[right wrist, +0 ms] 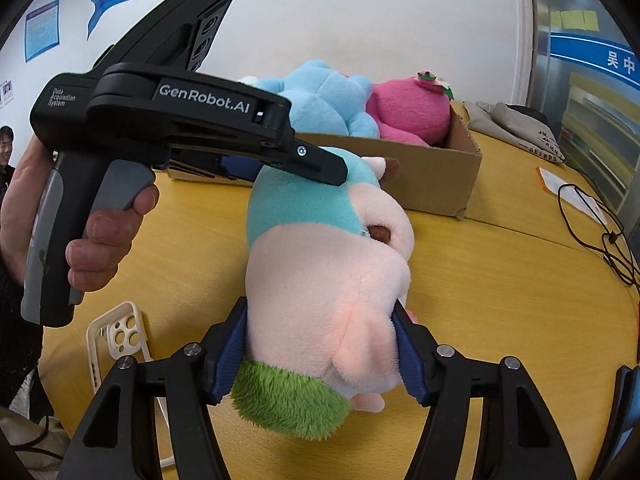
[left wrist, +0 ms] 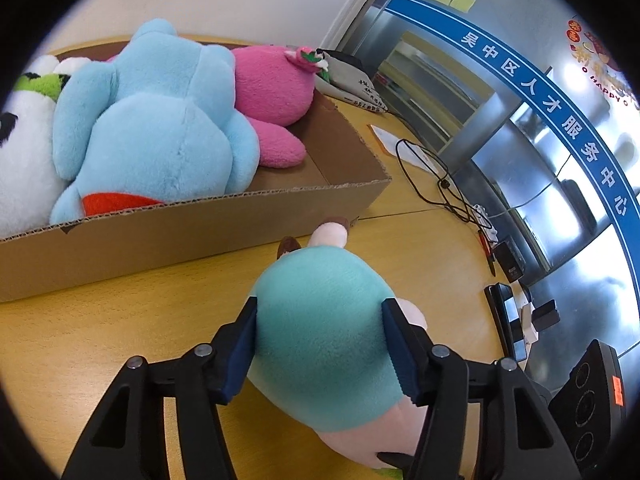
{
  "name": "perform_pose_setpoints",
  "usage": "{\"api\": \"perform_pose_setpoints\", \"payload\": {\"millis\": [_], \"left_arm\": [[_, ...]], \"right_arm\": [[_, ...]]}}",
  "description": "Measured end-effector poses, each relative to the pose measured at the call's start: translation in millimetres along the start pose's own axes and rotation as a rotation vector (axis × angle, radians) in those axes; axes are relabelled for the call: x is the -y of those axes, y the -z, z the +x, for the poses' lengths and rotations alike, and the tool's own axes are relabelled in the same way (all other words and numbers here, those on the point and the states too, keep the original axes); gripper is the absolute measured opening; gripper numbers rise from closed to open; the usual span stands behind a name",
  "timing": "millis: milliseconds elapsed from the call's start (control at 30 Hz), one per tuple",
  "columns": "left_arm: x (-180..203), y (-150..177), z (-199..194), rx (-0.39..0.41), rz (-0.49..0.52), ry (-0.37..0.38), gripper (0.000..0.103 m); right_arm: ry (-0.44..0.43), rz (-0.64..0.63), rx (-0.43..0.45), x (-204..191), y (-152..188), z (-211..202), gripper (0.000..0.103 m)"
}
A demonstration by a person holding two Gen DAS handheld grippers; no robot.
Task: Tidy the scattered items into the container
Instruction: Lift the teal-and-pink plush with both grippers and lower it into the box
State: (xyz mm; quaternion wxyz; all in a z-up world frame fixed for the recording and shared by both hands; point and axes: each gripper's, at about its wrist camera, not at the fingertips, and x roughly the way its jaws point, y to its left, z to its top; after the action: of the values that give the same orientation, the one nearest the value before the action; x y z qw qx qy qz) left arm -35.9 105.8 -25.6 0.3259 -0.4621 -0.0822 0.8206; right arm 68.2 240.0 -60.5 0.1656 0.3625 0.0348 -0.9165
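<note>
Your left claw [left wrist: 320, 344] clamps the pig plush [left wrist: 324, 340] by its teal body, just before the cardboard box [left wrist: 224, 220] on the counter [left wrist: 80, 340]. Only your right view shows your right claw [right wrist: 320, 352] clamped on its pink head.

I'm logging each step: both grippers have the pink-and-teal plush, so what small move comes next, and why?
Probably lift it together: the left gripper clamps the pink-and-teal plush on its teal body, the right gripper its pink head, and it lies on the table beside the cardboard box.
</note>
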Motion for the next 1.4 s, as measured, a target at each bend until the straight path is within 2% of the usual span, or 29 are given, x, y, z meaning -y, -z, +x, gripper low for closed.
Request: {"api": "perform_pose_setpoints", "payload": {"millis": [100, 200, 300, 500, 633, 767, 933, 1067, 1167, 1333, 1400], "left_arm": [[11, -9, -16, 0.044, 0.029, 0.003, 0.055], [30, -30, -39, 0.108, 0.097, -0.024, 0.055], [50, -57, -64, 0.200, 0.185, -0.048, 0.055], [80, -117, -92, 0.327, 0.309, -0.127, 0.055], [76, -147, -94, 0.372, 0.304, -0.139, 0.055], [58, -171, -76, 0.373, 0.296, -0.159, 0.055], [26, -196, -28, 0.317, 0.252, -0.180, 0.055], [9, -205, 23, 0.222, 0.243, -0.190, 0.055], [2, -200, 55, 0.155, 0.241, -0.193, 0.055], [9, -184, 71, 0.118, 0.306, -0.216, 0.056], [6, -179, 75, 0.087, 0.293, -0.212, 0.057]], "right_arm": [[-0.028, 0.036, 0.039, 6, -4, -8, 0.066], [-0.016, 0.022, 0.098, 6, -18, -22, 0.066], [-0.001, -0.014, 0.157, 10, -48, -33, 0.066], [0.041, -0.060, 0.301, 25, -107, -43, 0.067], [0.033, -0.076, 0.368, 37, -144, -39, 0.067], [0.014, -0.086, 0.403, 52, -168, -20, 0.068], [0.038, -0.101, 0.384, 71, -183, 37, 0.069], [0.036, -0.044, 0.306, 96, -180, 87, 0.069], [0.043, -0.008, 0.223, 111, -171, 109, 0.069], [0.030, 0.017, 0.107, 125, -153, 121, 0.072], [0.027, 0.018, 0.083, 127, -146, 122, 0.072]]}}
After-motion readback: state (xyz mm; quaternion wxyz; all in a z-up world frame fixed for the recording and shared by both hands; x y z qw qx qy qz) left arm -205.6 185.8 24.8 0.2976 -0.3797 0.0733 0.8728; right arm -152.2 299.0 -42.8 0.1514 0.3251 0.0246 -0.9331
